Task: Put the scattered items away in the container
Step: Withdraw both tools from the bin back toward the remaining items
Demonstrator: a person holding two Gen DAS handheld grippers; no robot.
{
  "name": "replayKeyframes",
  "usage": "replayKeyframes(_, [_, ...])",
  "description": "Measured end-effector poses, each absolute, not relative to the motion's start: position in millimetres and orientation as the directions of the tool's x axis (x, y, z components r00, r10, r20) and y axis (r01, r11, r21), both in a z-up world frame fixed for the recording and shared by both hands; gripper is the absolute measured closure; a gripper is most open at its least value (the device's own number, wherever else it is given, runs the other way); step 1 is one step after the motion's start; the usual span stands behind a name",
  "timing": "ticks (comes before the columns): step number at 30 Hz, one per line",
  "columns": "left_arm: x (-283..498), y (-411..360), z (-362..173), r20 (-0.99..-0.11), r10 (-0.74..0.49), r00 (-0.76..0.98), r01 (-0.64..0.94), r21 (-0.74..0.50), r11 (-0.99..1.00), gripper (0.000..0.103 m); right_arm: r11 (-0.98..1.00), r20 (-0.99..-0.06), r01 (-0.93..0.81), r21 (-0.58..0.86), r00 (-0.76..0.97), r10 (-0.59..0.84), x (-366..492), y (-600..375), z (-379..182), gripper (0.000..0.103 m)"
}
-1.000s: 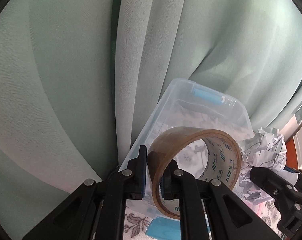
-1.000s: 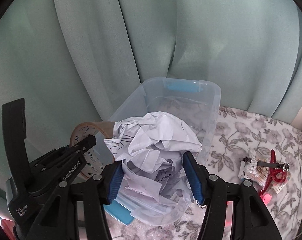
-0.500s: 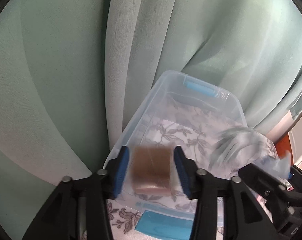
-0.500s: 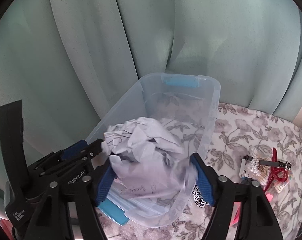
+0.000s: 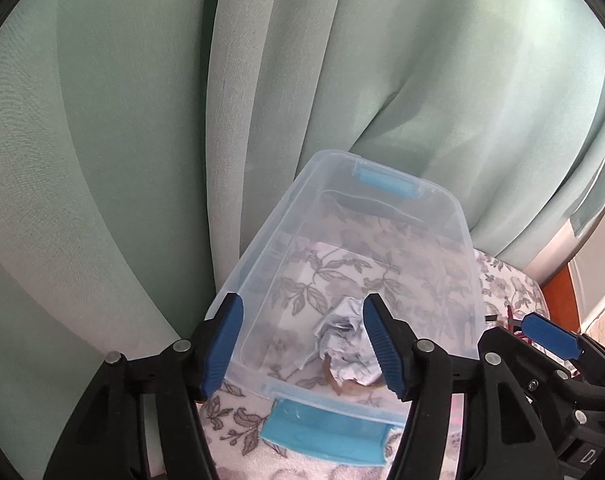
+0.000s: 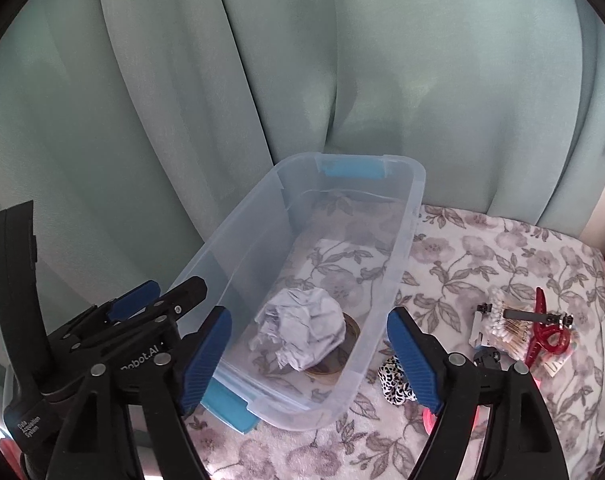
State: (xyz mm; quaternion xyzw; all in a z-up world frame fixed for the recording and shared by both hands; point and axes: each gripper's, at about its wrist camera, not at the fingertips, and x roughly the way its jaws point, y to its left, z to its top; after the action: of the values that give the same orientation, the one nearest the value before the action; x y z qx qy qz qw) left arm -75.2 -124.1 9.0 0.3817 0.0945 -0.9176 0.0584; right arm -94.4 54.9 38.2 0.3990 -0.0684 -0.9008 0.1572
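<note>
Right wrist | right tool (image 6: 309, 350) wide, empty | left tool (image 5: 302, 340) parted, empty

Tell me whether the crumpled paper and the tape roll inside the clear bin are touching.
Touching. The right wrist view shows the crumpled paper lying on the tape roll, covering most of the ring inside the clear bin.

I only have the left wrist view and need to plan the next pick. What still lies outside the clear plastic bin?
Observer: A leopard-print hair tie lies on the floral cloth, just right of the clear plastic bin.
Operator: Anything farther right?
Observer: A clear packet of cotton swabs, with a red hair claw clip against it.
Operator: I see only a brown sliver under the crumpled paper.
Observer: That is the brown tape roll, lying flat beneath the crumpled white paper ball.
</note>
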Motion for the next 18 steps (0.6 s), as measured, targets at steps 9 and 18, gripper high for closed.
replayKeyframes(9, [-58.1,-95.6,20.9,-0.705,0.001,-0.709,0.129,-0.131,-0.983,0.039,-0.947,-0.679,0.176,0.270,-0.662,-0.316,-71.1,86.0,44.2,0.018])
replayKeyframes(18, [-37.9,-56.5,38.9,-0.684,0.023,-0.729,0.071,-0.109,-0.991,0.039,-0.943,-0.634,0.144,0.301,-0.708,-0.311,-38.7,123.5,58.1,0.007])
